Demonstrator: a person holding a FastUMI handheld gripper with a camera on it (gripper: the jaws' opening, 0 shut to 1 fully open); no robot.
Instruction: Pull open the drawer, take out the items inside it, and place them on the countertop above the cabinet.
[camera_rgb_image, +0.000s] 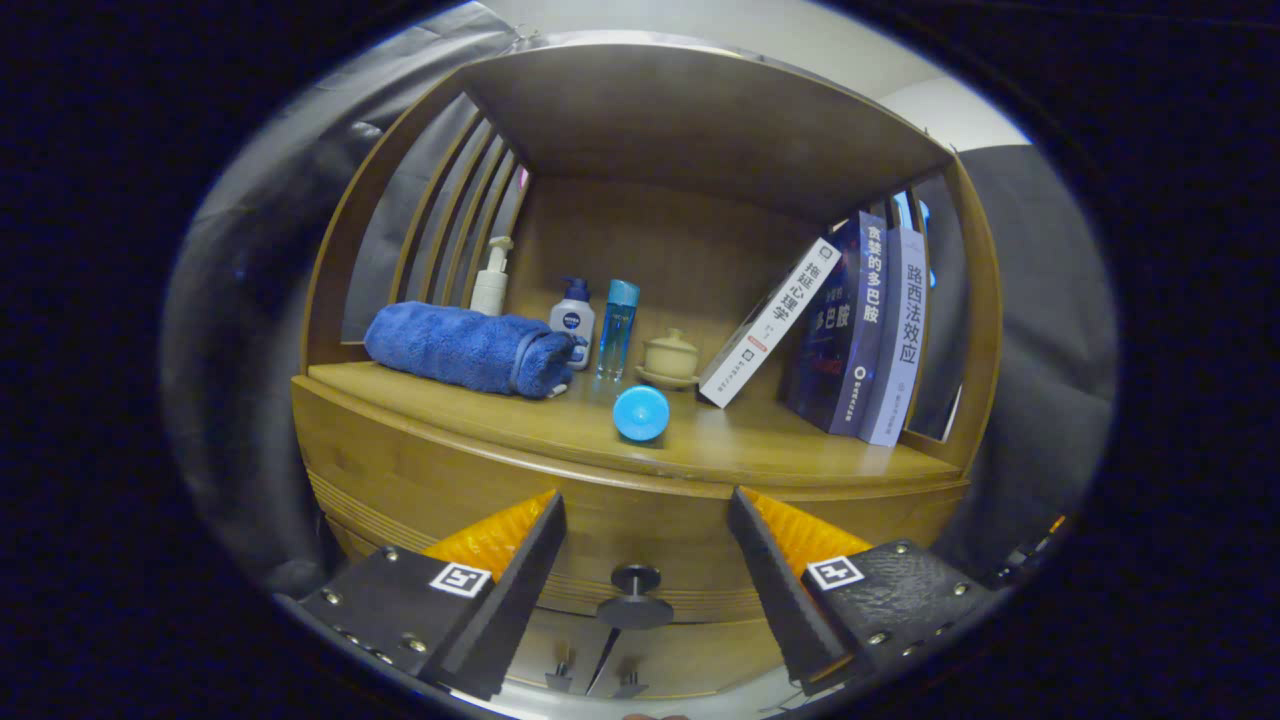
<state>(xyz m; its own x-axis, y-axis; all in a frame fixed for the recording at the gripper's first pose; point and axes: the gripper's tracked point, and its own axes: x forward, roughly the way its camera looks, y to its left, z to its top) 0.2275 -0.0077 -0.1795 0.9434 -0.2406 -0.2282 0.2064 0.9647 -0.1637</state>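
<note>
wooden drawer (640, 545) looks shut, round dark knob (634, 590) sitting between the spread fingers (645, 570); small blue ball (641, 412) sits on the wooden desk (800, 450) above; any pull should go straight back, centred on the knob

My tongs (645, 520) stand spread wide, their fingers empty and touching nothing. Between the fingers, just ahead, sits the dark round knob (635, 595) of the wooden drawer (640, 540), which is closed. Below it are two smaller cabinet door knobs (595, 683). Above the drawer runs the brown wooden tabletop (780, 445). On it, nearest the front edge, lies a small round blue ball-like object (641, 413). Behind, from left: a rolled blue plush towel (465, 348), a white pump bottle (491, 277), a white bottle with a blue cap (573, 318), a slim clear blue bottle (617, 328), and a beige lidded ceramic cup on a saucer (670, 358). To the right, one white book (767, 324) leans against two upright books (868, 330).
</note>
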